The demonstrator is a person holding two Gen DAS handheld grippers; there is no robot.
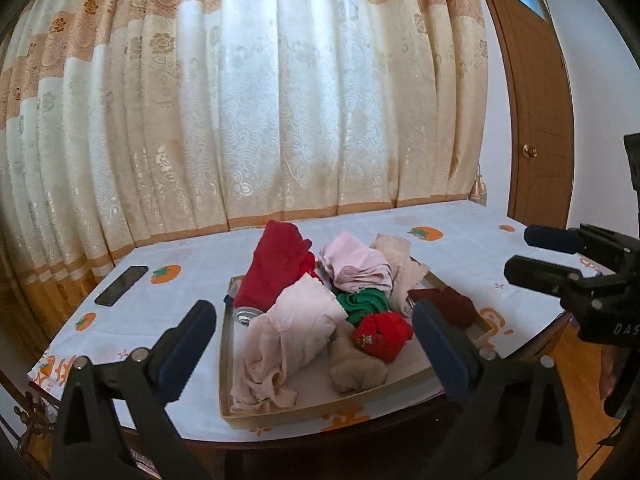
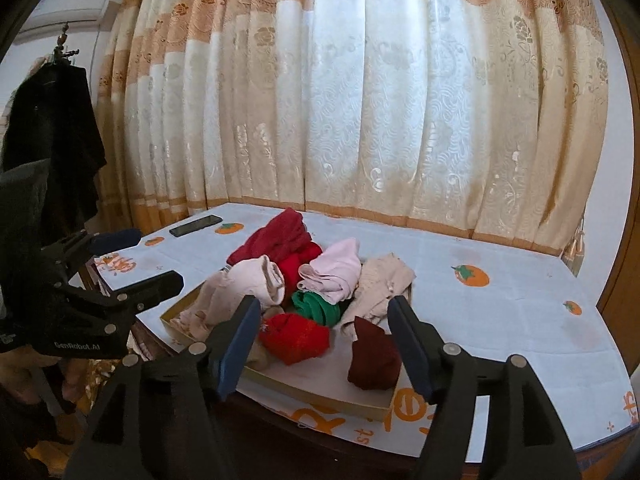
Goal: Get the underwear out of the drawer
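Note:
A shallow cardboard drawer (image 1: 320, 408) (image 2: 320, 396) lies on the table, heaped with rolled underwear: dark red (image 1: 276, 268), pale pink (image 1: 356, 264), beige (image 1: 400, 272), green (image 1: 362, 304), bright red (image 1: 384, 334) (image 2: 296, 336), maroon (image 1: 452, 304) (image 2: 374, 360). My left gripper (image 1: 314, 344) hovers before the drawer's near side, open wide, nothing between its pads. My right gripper (image 2: 324, 332) is also open and empty, in front of the bright red and maroon pieces. Each gripper shows in the other's view, the right (image 1: 524, 254) and the left (image 2: 156, 258), both clear of the cloth.
A black phone (image 1: 121, 280) (image 2: 196, 225) lies on the white tablecloth (image 2: 500, 320) at the far left. A cream curtain (image 1: 280, 100) hangs close behind the table. A wooden door (image 1: 536, 120) stands at the right. A black garment (image 2: 52, 140) hangs at the left.

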